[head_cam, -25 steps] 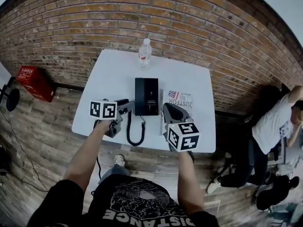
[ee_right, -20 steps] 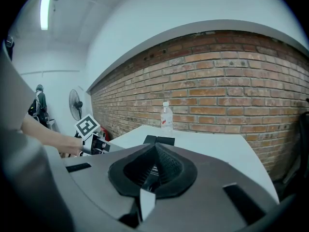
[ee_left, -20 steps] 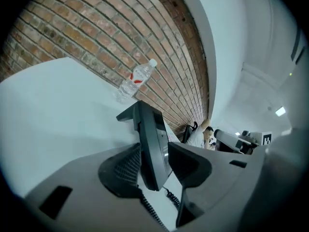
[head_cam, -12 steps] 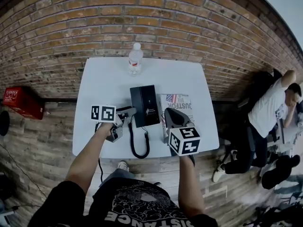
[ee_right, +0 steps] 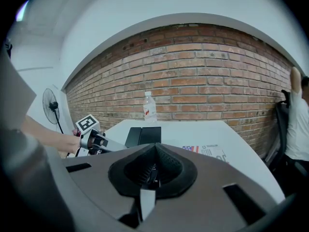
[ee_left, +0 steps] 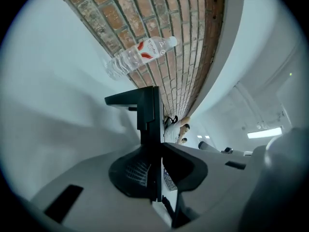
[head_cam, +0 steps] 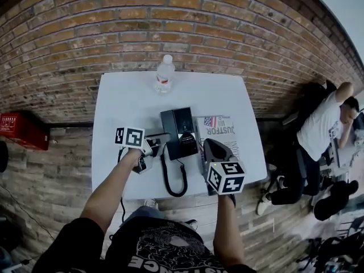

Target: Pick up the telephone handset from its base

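Observation:
A black telephone (head_cam: 183,131) lies in the middle of the white table (head_cam: 128,95), its handset (head_cam: 170,131) along the left side. From the left, my left gripper (head_cam: 164,139) reaches the handset. In the left gripper view the handset (ee_left: 148,114) stands as a black slab between the jaws, and my left gripper (ee_left: 161,170) is closing, its pads against the slab. My right gripper (head_cam: 209,144) hovers just right of the phone, over a printed sheet, shut with nothing in it. In the right gripper view, the phone (ee_right: 143,135) lies ahead of my right gripper (ee_right: 154,170).
A water bottle (head_cam: 164,74) stands at the table's far edge, near the brick wall. A printed sheet with a flag (head_cam: 223,131) lies right of the phone. The coiled cord (head_cam: 170,181) loops toward the near edge. A person (head_cam: 327,129) sits at right; a red crate (head_cam: 20,128) is on the floor.
My left gripper has moved right and turned onto the handset's side, and its jaws have come in on it. The right gripper has sunk a little beside the phone.

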Demonstrator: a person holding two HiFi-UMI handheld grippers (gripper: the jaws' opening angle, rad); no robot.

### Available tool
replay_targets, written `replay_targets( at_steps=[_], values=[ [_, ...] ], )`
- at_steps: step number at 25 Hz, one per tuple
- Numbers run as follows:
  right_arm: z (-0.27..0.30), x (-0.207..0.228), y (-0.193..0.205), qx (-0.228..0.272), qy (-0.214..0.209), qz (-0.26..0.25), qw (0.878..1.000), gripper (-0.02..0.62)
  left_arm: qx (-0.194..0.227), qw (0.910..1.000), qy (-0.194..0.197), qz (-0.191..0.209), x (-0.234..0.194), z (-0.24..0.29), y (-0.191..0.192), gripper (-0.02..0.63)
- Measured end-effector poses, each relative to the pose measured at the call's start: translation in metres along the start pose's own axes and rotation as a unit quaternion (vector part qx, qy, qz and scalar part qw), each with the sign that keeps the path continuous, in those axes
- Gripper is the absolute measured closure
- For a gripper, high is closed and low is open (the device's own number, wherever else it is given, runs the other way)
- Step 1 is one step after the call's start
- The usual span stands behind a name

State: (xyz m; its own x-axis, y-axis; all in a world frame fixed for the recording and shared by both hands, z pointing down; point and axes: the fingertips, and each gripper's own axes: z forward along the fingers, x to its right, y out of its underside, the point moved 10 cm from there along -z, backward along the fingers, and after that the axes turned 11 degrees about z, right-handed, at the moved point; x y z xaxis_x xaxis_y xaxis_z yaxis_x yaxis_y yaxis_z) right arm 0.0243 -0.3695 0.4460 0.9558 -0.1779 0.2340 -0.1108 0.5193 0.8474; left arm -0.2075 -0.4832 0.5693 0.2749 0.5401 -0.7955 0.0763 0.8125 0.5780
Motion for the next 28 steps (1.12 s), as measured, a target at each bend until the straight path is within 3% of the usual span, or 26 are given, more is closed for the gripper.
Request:
replay_targets(
  at_steps=[11, 28],
  values=[
    [-0.015, -0.009, 0.009, -0.011, 0.016, 0.019, 1.000, 0.597, 0.000, 0.9999, 0.004, -0.013, 0.011, -0.004, 0.000, 0.534],
    [-0.071, -0.012, 0.007, 0.032, -0.031, -0.004, 0.999, 0.597, 0.088, 0.9942, -0.035, 0.050, 0.089, -0.035, 0.016, 0.534]
  ],
)
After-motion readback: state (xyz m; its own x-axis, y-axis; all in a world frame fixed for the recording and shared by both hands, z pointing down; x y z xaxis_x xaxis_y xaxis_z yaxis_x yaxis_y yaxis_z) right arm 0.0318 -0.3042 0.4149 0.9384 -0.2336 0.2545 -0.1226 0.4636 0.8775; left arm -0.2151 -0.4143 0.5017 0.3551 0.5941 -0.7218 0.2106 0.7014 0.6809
